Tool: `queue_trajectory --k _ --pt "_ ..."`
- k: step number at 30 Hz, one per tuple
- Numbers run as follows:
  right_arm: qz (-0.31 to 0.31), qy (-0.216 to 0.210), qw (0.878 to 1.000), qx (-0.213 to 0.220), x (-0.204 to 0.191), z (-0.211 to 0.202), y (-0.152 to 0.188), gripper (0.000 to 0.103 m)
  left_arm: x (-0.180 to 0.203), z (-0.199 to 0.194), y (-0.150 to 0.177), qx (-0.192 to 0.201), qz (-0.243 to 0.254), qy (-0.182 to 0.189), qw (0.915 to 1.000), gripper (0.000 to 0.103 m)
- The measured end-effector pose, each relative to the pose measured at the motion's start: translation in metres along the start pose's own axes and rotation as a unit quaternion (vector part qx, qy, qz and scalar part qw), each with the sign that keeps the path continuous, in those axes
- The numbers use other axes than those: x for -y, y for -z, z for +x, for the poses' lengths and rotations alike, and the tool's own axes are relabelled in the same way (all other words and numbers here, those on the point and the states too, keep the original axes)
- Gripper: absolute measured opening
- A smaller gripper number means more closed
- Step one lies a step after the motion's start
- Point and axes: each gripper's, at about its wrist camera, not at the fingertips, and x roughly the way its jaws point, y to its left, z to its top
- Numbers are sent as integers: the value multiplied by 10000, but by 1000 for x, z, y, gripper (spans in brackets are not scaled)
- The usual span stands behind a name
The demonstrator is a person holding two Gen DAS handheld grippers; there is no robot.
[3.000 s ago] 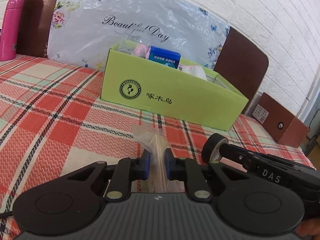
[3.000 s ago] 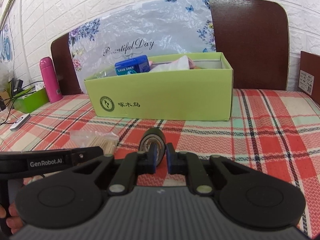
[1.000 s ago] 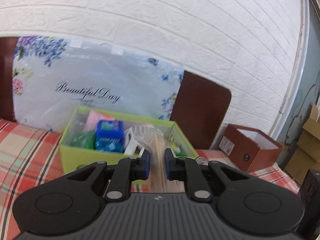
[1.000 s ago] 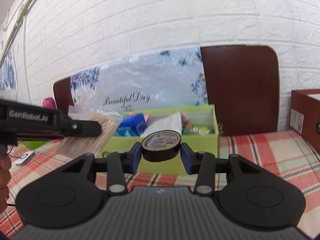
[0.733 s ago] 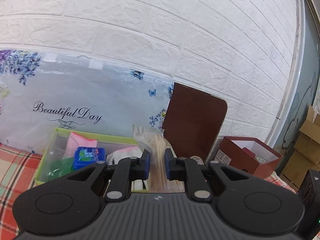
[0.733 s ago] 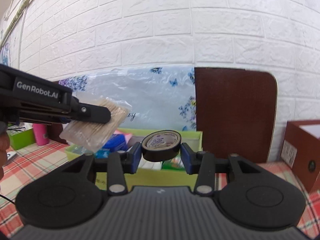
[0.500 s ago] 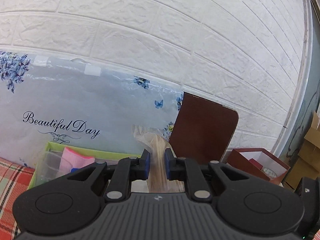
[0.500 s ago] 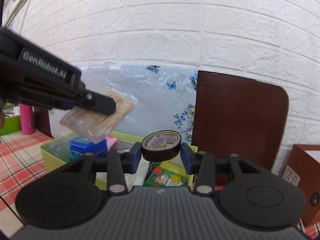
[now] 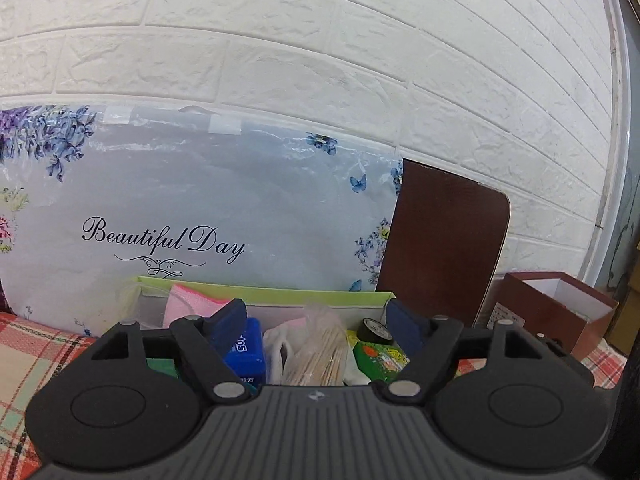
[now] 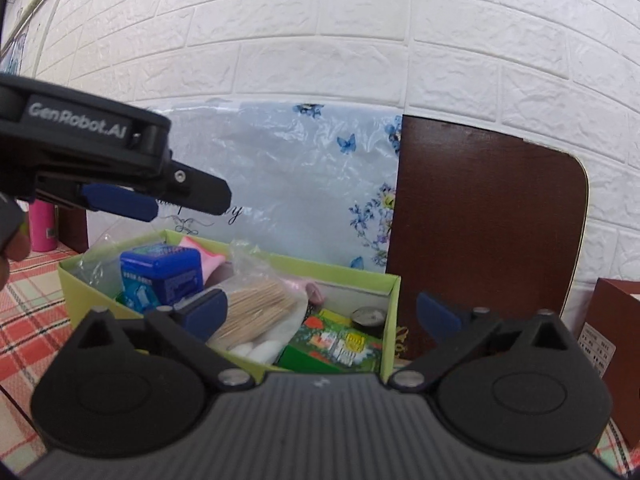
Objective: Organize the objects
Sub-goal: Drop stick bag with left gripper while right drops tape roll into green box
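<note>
Only the right wrist view shows the left gripper [image 10: 176, 196] from outside, hovering level above the green box [image 10: 390, 292]. Both grippers' jaws have just opened, empty; toothpick bag [image 9: 320, 350] and tape roll [image 10: 368, 316] lie inside.

A white brick-pattern wall [image 9: 320, 60] is filling the view straight ahead. A dark brown headboard [image 10: 480, 220] is standing against it, ahead and to the right, partly draped by a floral plastic sheet [image 9: 200, 208]. A red plaid cloth [image 10: 28, 312] is spreading low to the left.
</note>
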Motion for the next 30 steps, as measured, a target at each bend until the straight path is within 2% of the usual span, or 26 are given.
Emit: queue_trajectory --k 4,12,17,21,25,30 --pt "47 51 9998 -166 -2 -19 -3 103 4 -23 -2 -68 -16 -168 9998 84" --pt "342 81 9969 -700 -11 -90 -17 103 27 -102 11 -207 311 -783 9962 99" --pt "631 126 9937 -919 -30 -135 -6 103 31 -140 34 -627 173 -1023 9926 99" --pt "754 257 9909 -1084 -43 -164 5 103 31 -156 56 -971 154 -1271 9870 99" --pt "753 395 9897 -1150 -53 -185 13 103 30 -168 73 -1125 108 -1522 9819 99" --pt "775 613 9881 -1175 -53 -198 16 103 32 -178 85 -1249 92 -1641 9785 99"
